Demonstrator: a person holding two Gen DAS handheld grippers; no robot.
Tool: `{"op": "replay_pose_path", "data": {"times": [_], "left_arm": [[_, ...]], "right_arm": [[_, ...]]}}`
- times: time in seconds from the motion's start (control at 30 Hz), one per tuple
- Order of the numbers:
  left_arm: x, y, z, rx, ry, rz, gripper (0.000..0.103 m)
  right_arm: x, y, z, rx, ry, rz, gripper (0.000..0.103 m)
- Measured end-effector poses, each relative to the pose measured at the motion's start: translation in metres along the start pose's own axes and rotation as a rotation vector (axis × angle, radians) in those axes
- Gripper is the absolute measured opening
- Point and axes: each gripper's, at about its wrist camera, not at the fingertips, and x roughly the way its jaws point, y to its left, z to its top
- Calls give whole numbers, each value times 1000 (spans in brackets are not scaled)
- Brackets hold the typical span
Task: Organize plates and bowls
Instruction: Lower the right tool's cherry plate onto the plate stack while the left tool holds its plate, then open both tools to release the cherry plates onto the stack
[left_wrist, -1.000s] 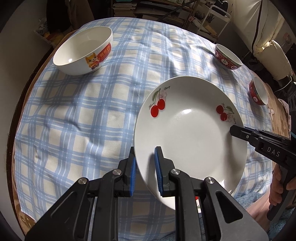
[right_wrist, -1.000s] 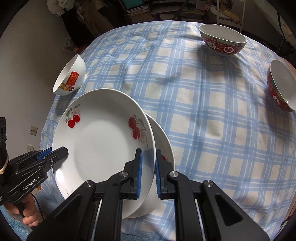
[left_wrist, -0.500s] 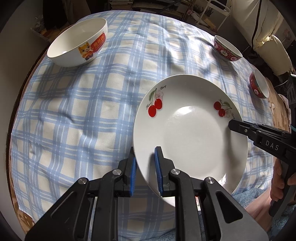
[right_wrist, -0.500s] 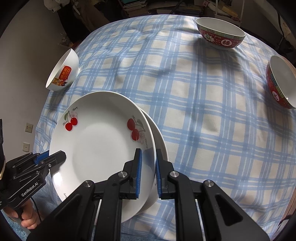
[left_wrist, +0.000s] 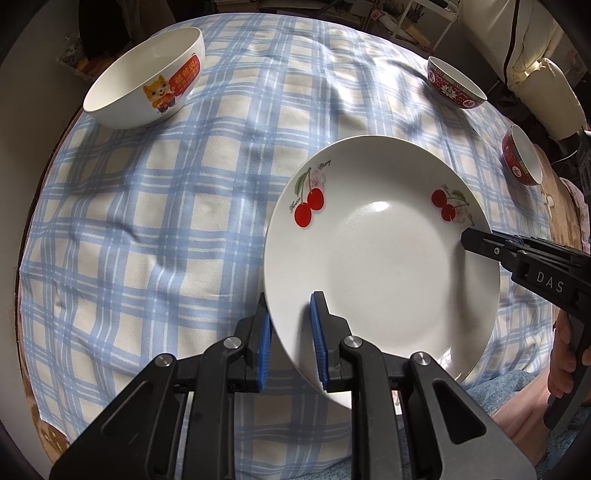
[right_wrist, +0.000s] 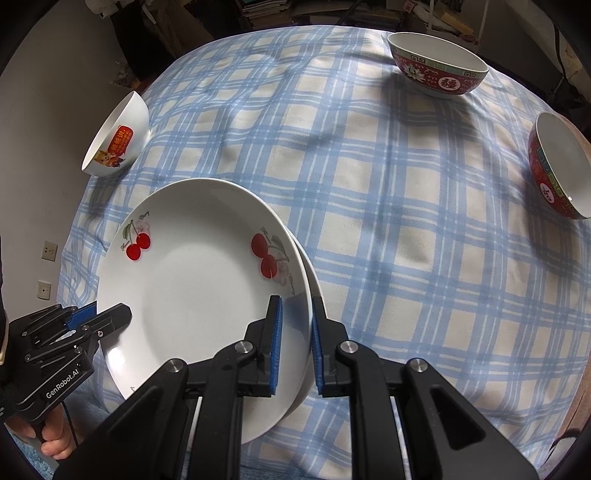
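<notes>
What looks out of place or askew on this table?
The cherry plate, held by both grippers, sits off-centre over a second plate, whose rim shows only on the right. The cloth is wrinkled. No spill or damage shows.

blue checked tablecloth (left_wrist: 177, 206) on table; wall sockets (right_wrist: 48, 251) behind.

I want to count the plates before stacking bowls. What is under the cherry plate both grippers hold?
Under the cherry plate a second white plate shows as a sliver of rim on the right. The rest of it is covered, so any pattern is hidden.
</notes>
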Motion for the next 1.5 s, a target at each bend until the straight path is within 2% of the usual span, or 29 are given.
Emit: {"op": "replay_pose_path", "data": {"times": [0.6, 0.73, 0.87, 1.17, 1.5], "left_arm": [[16, -3, 0, -4, 32, 24, 22], [20, -5, 1, -3, 43, 18, 21], [24, -16, 0, 44, 35, 72, 21], [25, -23, 3, 45, 36, 69, 21], [15, -19, 6, 54, 18, 65, 21]], "right_arm": [[1, 7, 0, -44, -1, -55, 16], [0, 11, 0, -66, -7, -90, 16], [0, 12, 0, -86, -8, -123, 16], [4, 11, 1, -91, 3, -136, 16], [4, 5, 4, -48, 12, -77, 19]]}}
